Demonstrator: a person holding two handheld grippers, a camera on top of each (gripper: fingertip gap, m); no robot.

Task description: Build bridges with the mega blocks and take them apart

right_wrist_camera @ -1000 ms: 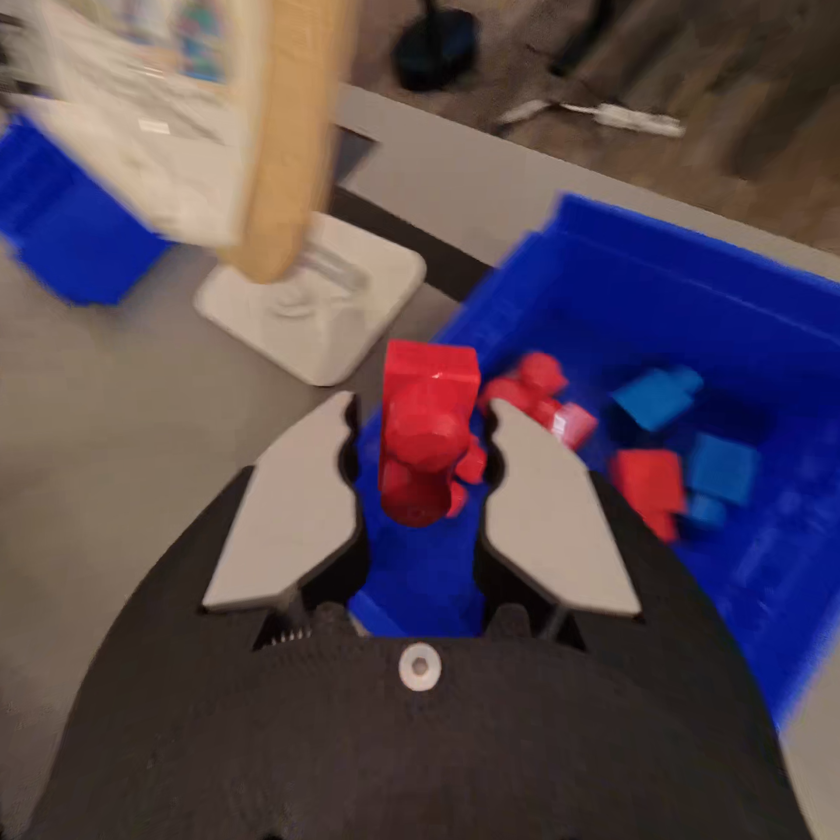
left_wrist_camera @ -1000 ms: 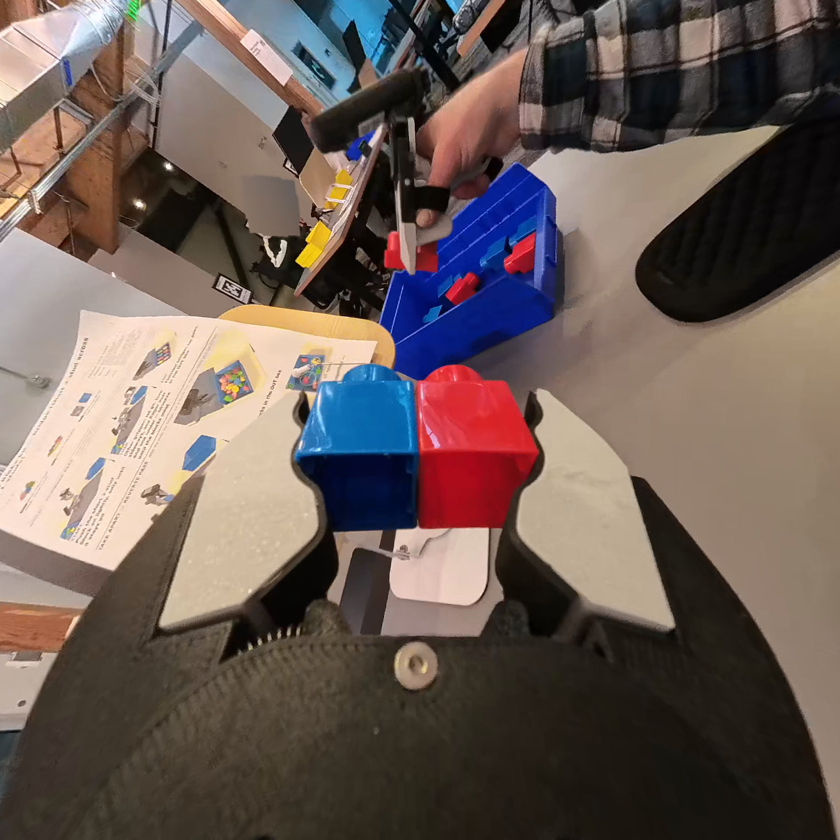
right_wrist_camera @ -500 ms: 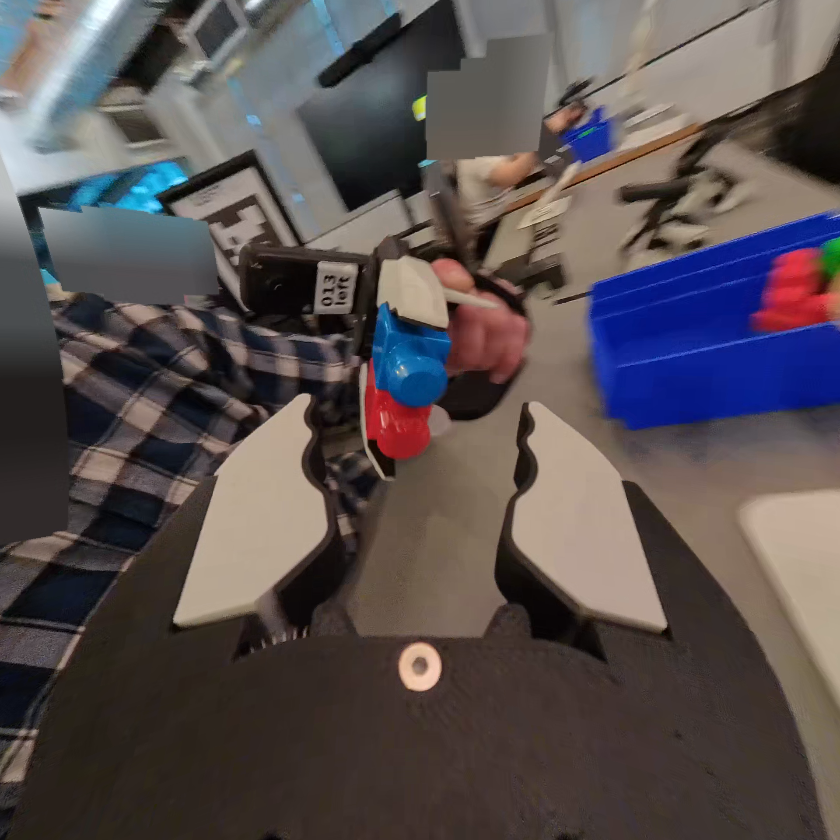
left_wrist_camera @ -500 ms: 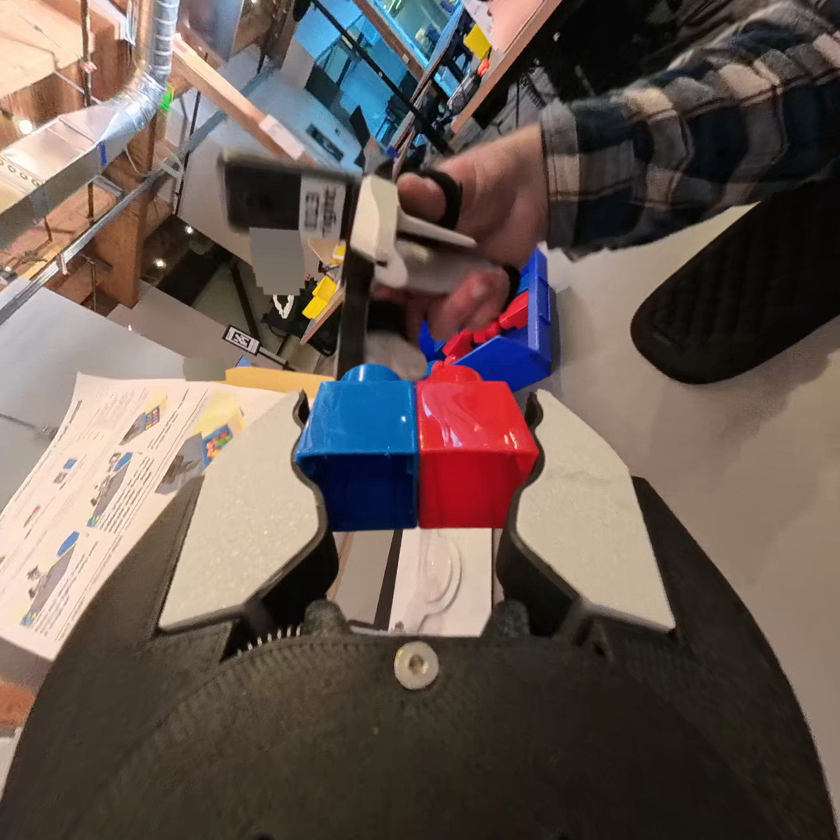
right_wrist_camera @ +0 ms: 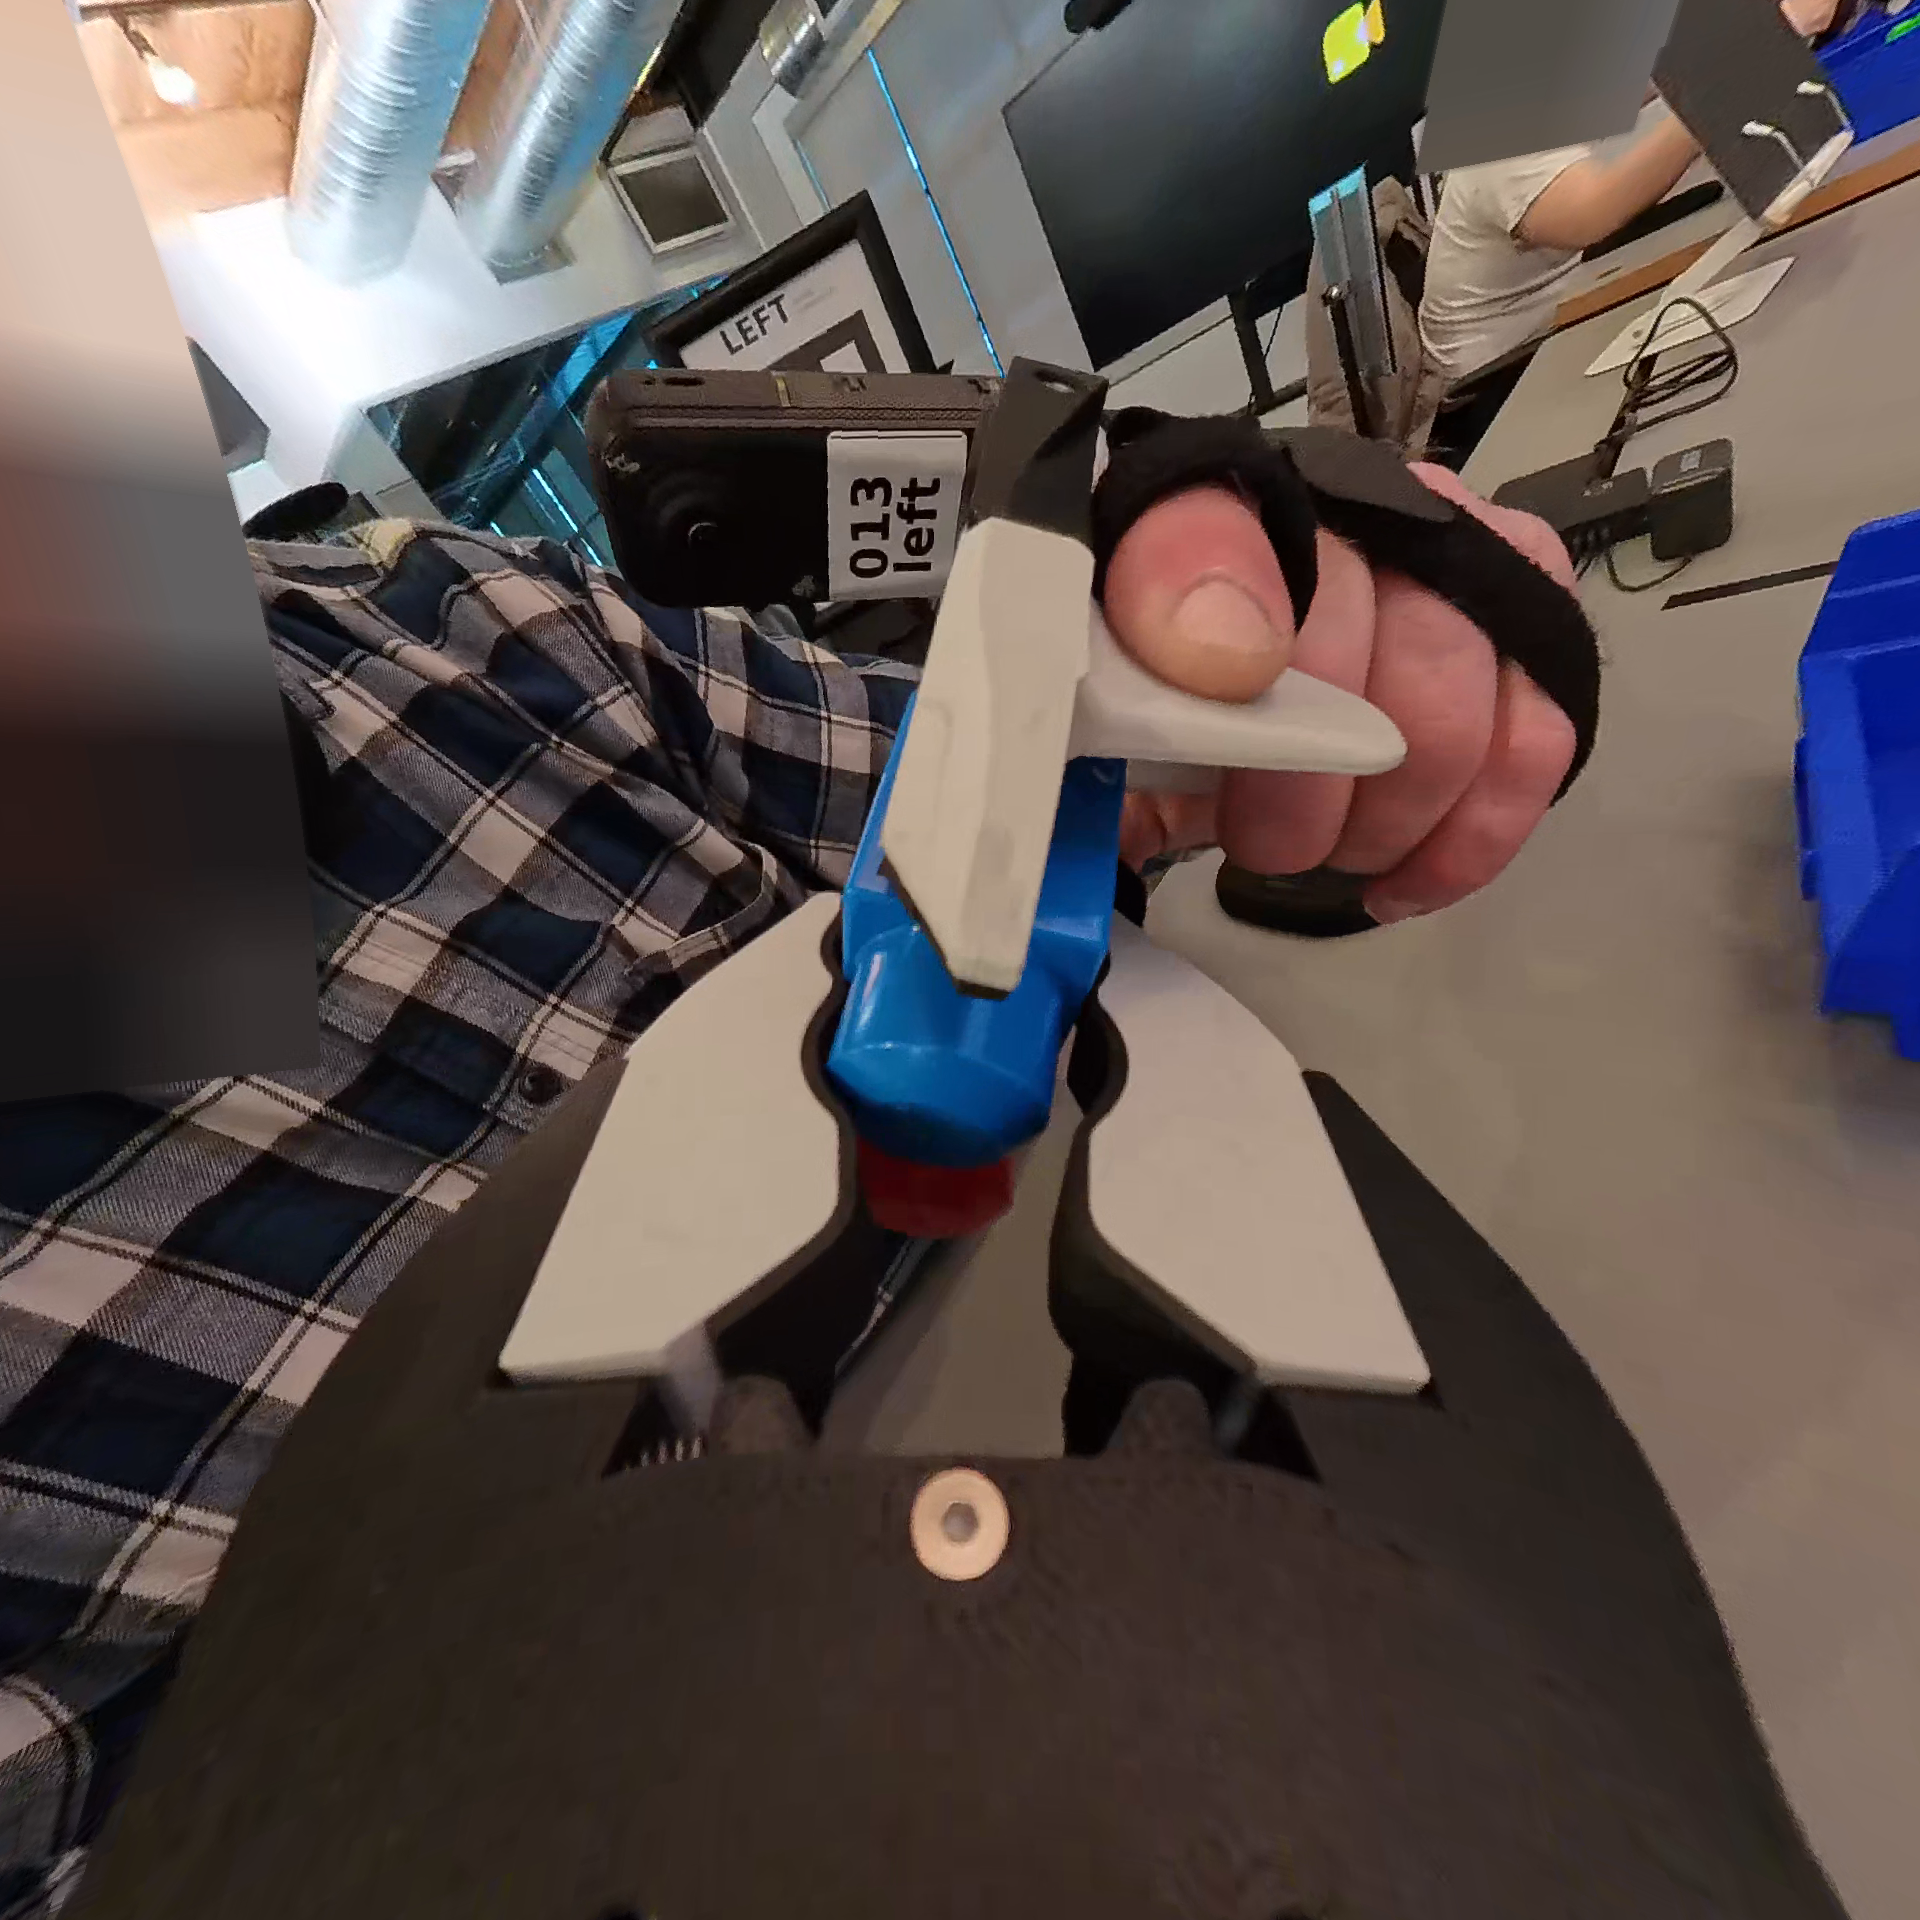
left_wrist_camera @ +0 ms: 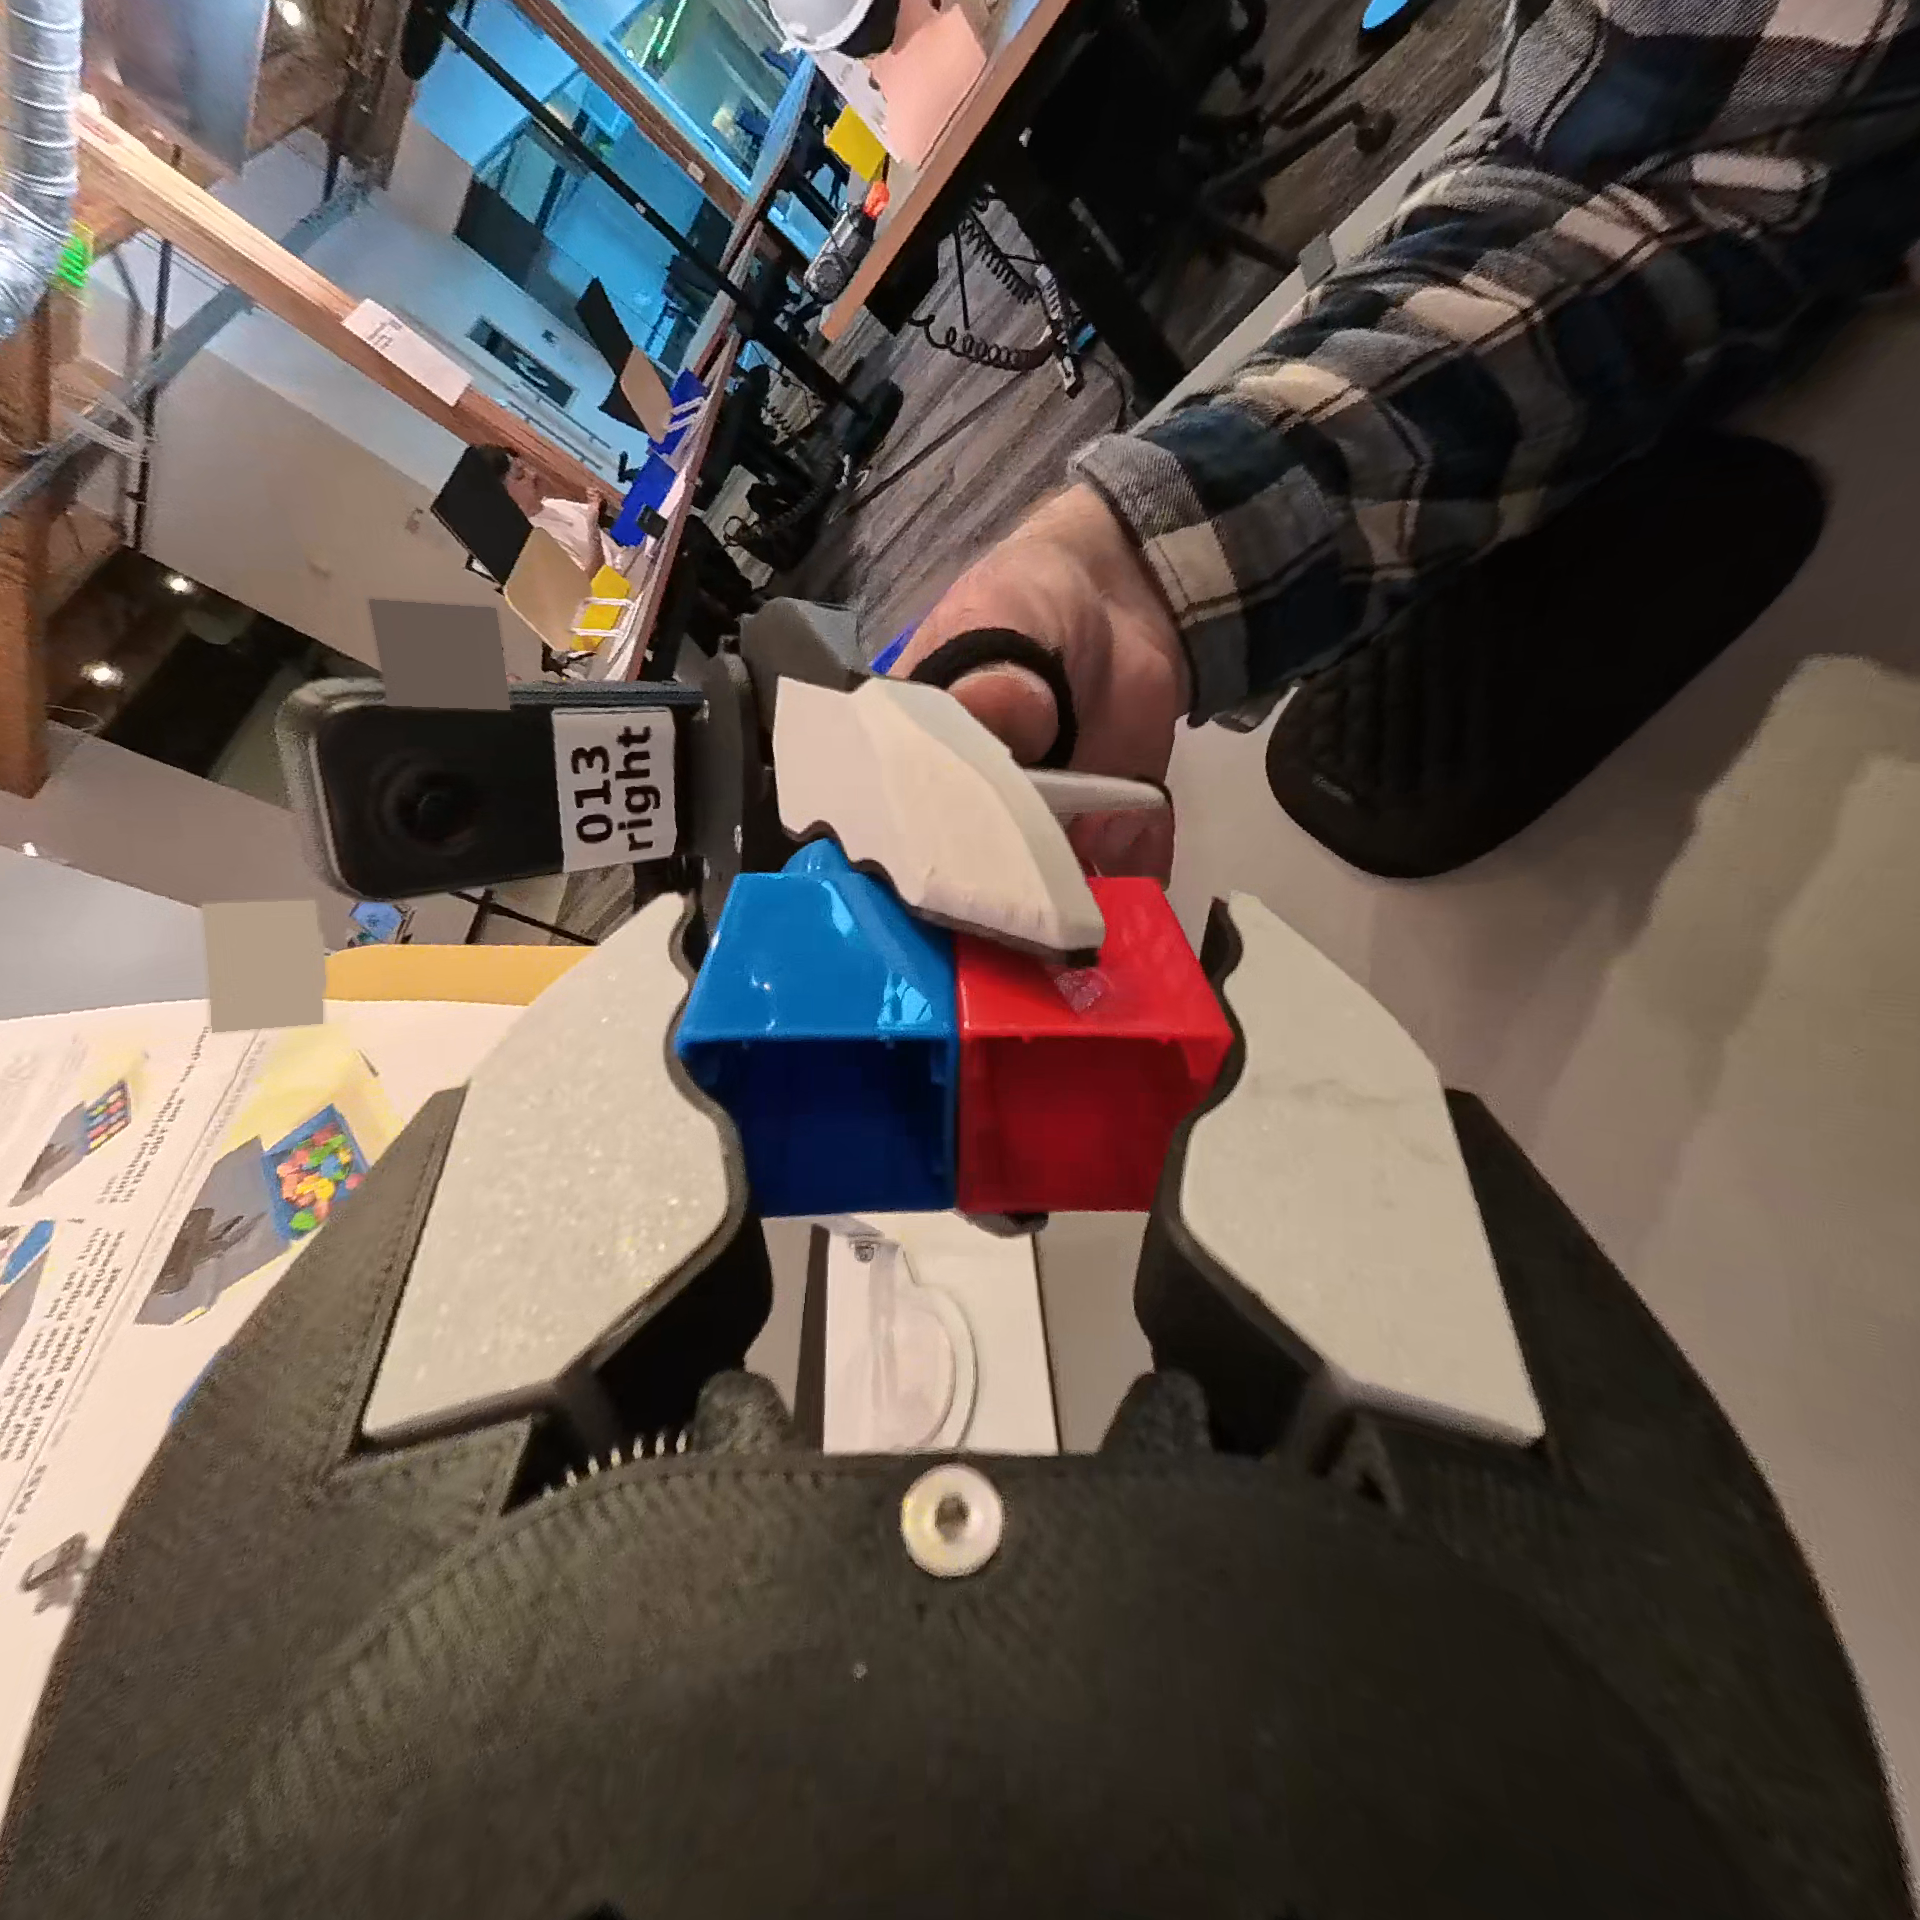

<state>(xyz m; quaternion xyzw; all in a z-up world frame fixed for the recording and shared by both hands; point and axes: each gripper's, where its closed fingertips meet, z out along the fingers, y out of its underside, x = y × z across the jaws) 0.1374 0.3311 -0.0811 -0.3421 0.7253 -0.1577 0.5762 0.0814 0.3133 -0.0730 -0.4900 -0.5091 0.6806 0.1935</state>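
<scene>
Both tongs (left_wrist_camera: 954, 1023) (right_wrist_camera: 951, 1049) clamp the blue-and-red block pair (left_wrist_camera: 951, 1049).

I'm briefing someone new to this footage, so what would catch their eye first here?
First, the glossy blue plastic block and red plastic block, side by side and clamped between the left tool's grey fingers. Next, the right tool closing around the same pair from the stud end, a plaid-sleeved hand behind it.
</scene>
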